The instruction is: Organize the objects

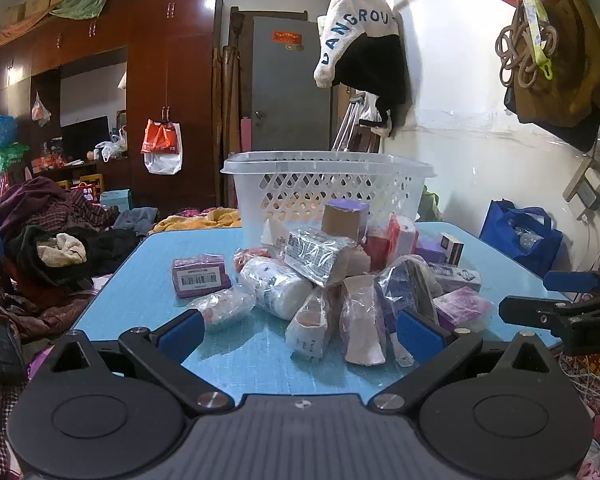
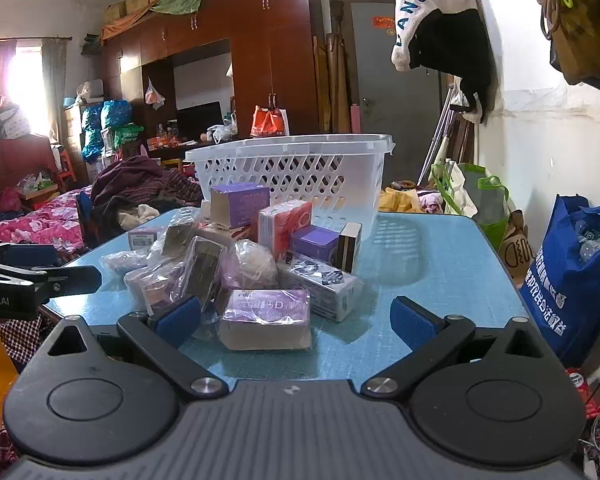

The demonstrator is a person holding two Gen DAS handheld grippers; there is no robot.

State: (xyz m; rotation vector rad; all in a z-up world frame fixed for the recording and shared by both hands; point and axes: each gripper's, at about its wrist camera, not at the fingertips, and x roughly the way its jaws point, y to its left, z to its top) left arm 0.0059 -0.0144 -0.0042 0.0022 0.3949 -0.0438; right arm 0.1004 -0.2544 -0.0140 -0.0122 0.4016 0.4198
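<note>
A heap of small packets and boxes [image 1: 340, 272] lies mid-table on the blue table [image 1: 220, 360], with a white lattice basket [image 1: 324, 184] standing behind it. My left gripper [image 1: 300, 334] is open at the near edge, with wrapped packets just ahead of its fingers and nothing between the pads. The right gripper shows at that view's right edge [image 1: 540, 300]. In the right wrist view the right gripper [image 2: 296, 318] is open, and a purple wrapped box [image 2: 266, 318] lies on the table [image 2: 440, 272] between its spread fingers, untouched. The basket [image 2: 292, 176] stands behind the pile.
A purple box with a barcode [image 1: 200, 274] lies apart at the pile's left. A blue tote bag [image 2: 576, 276] hangs off the table's right side by the wall. Clothes are heaped on a bed [image 2: 40, 224] to the left. A wardrobe [image 1: 164, 80] stands at the back.
</note>
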